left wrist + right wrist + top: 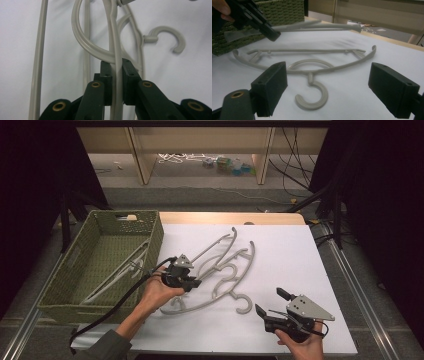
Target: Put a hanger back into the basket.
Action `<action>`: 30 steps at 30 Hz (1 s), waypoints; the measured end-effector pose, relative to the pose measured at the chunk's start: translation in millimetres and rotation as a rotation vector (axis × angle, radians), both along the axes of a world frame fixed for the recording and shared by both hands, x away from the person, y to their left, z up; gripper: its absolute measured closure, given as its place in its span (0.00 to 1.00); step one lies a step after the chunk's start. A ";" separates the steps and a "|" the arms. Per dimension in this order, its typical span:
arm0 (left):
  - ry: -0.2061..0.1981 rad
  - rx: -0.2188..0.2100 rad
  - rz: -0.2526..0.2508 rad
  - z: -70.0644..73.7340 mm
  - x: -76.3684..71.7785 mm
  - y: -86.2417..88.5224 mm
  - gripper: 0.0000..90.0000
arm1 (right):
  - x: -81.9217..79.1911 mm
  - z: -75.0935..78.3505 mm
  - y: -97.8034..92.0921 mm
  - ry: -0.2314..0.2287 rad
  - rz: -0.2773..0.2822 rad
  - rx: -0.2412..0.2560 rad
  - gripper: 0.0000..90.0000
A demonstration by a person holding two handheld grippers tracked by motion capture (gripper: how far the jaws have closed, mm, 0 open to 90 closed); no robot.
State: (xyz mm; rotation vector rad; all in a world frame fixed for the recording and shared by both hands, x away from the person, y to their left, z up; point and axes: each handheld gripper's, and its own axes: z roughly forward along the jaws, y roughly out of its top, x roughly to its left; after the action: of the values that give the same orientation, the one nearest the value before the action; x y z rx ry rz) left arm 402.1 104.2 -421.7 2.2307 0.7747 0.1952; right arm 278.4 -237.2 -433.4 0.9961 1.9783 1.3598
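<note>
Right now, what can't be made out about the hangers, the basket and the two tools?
- Hangers in the basket, high view: overlapping, count unclear.
- Held hanger, left gripper view: cut off by the picture's edges.
- Lifted hanger's near end, right gripper view: blurred.
- Left tool, high view: jaws too small to judge.

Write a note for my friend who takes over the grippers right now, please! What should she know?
Left gripper: shut on the bar of a grey plastic clothes hanger, raised off the white table next to the green woven basket.
Right gripper: open, holding nothing, aimed at a second grey hanger lying flat on the table.
Done: at least one hanger already lies in the basket.
Left: put the held hanger in the basket, then likely the others in the pile on the table.
</note>
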 end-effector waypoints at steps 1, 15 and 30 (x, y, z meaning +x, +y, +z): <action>0.003 -0.021 0.005 2.7 -0.8 0.8 0.91 | 0.0 0.0 -0.1 0.001 0.000 -0.001 0.18; 0.004 -0.289 0.062 61.1 -6.4 38.2 0.91 | -0.2 -0.9 -1.6 0.002 -0.010 -0.001 0.18; 0.014 -0.451 0.097 115.7 -11.1 84.5 0.91 | -0.2 -1.4 -2.3 0.019 -0.010 -0.004 0.18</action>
State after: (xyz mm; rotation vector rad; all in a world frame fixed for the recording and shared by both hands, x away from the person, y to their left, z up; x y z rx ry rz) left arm 390.9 188.6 -306.0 1.7731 0.8418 0.0444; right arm 278.2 -239.5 -434.8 1.0193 1.9864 1.3455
